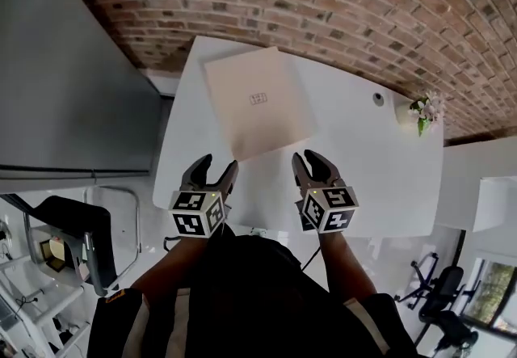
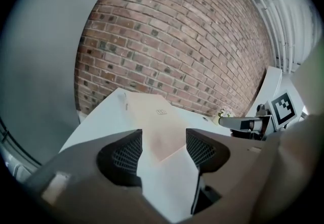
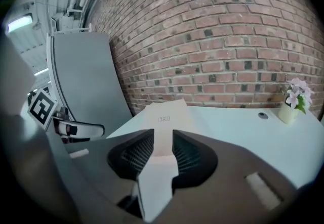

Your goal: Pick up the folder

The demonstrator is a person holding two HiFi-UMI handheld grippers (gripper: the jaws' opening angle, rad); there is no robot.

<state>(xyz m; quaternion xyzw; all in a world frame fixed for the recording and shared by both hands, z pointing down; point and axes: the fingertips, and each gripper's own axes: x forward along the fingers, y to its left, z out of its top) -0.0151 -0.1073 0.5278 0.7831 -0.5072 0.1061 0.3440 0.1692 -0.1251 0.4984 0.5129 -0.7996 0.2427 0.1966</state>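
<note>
A flat beige folder [image 1: 257, 102] with a small printed mark lies on the white table [image 1: 371, 179], toward its far left part. Both grippers hover over the table's near side, short of the folder's near edge. My left gripper [image 1: 216, 164] is open with nothing between its jaws; in the left gripper view the folder [image 2: 157, 117] shows through the gap of this gripper [image 2: 163, 144]. My right gripper [image 1: 307, 156] is open by a narrow gap, also empty. In the right gripper view the folder [image 3: 164, 117] lies straight ahead of its jaws [image 3: 163, 147].
A small white vase of flowers [image 1: 422, 112] stands at the table's far right, with a round cable hole [image 1: 378, 98] beside it. A brick wall [image 1: 323, 1] runs behind the table. A grey panel [image 1: 65, 65] is at the left, a black chair [image 1: 73, 239] below it.
</note>
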